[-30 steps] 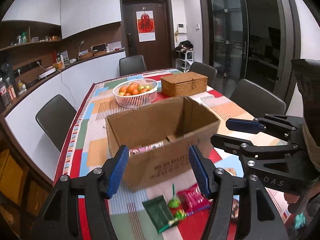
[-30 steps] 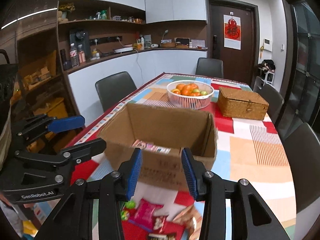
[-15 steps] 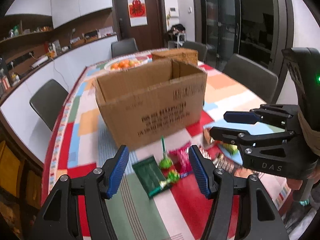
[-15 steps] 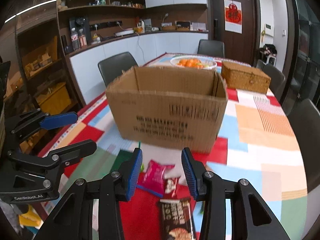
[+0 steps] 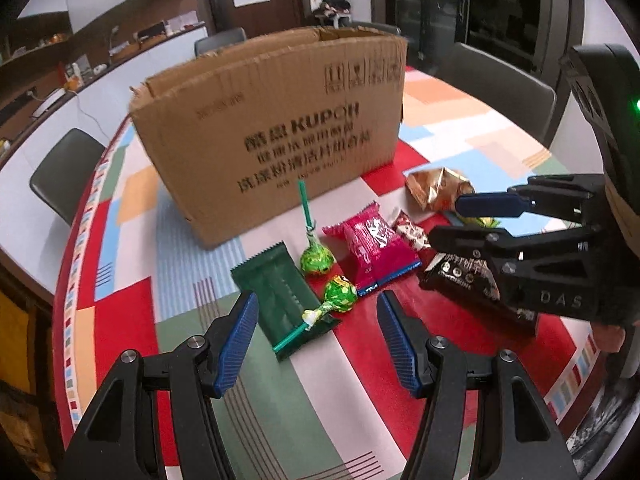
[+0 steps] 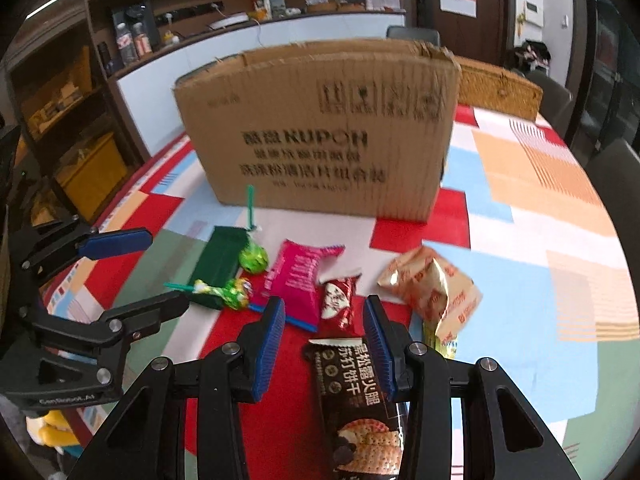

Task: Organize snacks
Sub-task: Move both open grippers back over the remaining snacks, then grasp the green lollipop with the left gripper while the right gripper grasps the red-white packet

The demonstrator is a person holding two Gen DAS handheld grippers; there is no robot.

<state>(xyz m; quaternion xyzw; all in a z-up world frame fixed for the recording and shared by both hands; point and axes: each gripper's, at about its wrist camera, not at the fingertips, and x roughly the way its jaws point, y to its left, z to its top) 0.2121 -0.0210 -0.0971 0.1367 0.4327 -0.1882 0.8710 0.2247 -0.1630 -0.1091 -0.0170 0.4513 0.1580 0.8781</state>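
Both tongs are hanging part-open and empty: left gripper (image 5: 316,334) over the green wafer packet (image 5: 280,280), right gripper (image 6: 325,334) over the dark cracker packet (image 6: 356,392), near the cardboard box (image 6: 324,128). Grip each packet across its narrow width.

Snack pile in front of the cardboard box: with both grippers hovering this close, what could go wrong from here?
1. The lollipop lies across the green packet under the open left gripper; closing there may catch both or flick the lollipop away.
2. The right gripper, open, straddles the dark cracker pack and the small red wrapper, so it might grab the wrong one.
3. The grippers are close together and could collide.
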